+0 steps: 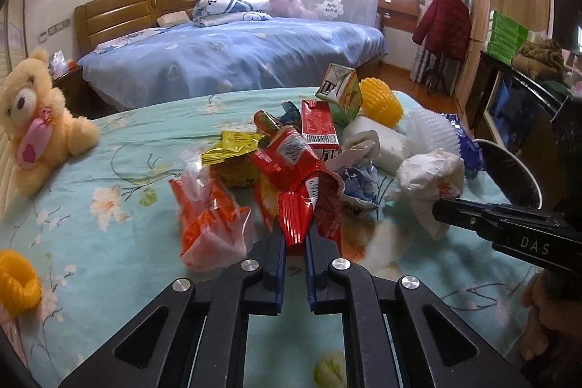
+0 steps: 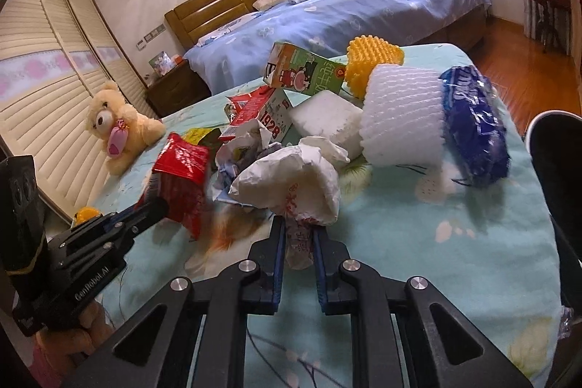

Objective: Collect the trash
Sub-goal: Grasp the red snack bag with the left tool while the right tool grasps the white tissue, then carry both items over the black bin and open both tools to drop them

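A heap of trash lies on a bed with a light green flowered sheet [image 1: 109,177]. My left gripper [image 1: 295,242] is shut on a red snack wrapper [image 1: 291,170], which also shows in the right wrist view [image 2: 182,170]. My right gripper [image 2: 298,242] is shut on a crumpled white paper bag [image 2: 291,180], seen in the left wrist view [image 1: 429,180]. Around them lie an orange plastic bag [image 1: 207,217], a yellow packet [image 1: 232,151], a red carton [image 1: 318,126], a green carton [image 2: 305,71], white foam netting [image 2: 400,111] and a blue wrapper [image 2: 473,126].
A black trash bin [image 1: 509,170] with a pale rim stands at the bed's right edge. A teddy bear [image 1: 32,119] sits at the left. Yellow foam netting [image 1: 380,100] lies behind the heap and another piece [image 1: 14,282] at the near left. A blue bed [image 1: 236,53] stands beyond.
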